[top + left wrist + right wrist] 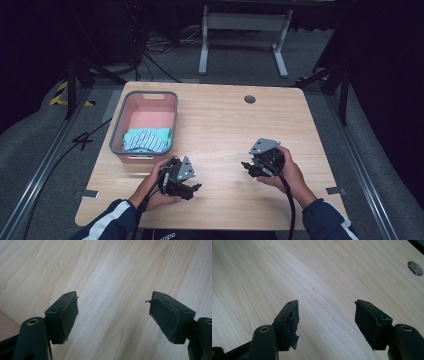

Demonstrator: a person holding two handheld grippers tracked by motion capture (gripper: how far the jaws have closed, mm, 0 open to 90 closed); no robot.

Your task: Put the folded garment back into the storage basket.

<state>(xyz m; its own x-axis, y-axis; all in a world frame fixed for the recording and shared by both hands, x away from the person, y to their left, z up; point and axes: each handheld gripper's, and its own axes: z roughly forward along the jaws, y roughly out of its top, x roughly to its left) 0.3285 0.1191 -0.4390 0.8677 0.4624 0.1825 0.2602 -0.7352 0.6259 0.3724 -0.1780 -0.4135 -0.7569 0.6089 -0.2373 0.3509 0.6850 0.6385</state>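
— Resting low over the wooden table (220,125), both grippers sat near the person's edge, did they not?

— They did. The left gripper (192,188) was held in the left hand (159,192) at the near left, and the right gripper (247,167) in the right hand (287,172) at the near right, well apart from each other with bare wood between them.

— How did the jaws stand?

— Spread wide on both. In the left gripper view the left gripper (112,315) had only wood grain between its two black pads (68,315), nothing held. The right gripper view showed the same for the right gripper (327,320): its jaws were parted and empty, with worn, frayed padding on the left pad (293,325).

— And what lay on the table?

— A grey basket (118,125) with a pink inside stood at the far left side. A folded cloth (147,140), teal with blue and white stripes, lay in its nearer end.

— Where was that against the grippers?

— The basket's near rim was just beyond the left gripper, close to it yet apart. The right gripper was well away from it, across the table. Neither touched basket or cloth.

— Anything else?

— A round cable hole (250,99) in the tabletop at the far side; it also appeared at the upper right of the right gripper view (415,268). Dark sleeves (112,220) with a white stripe covered the forearms.
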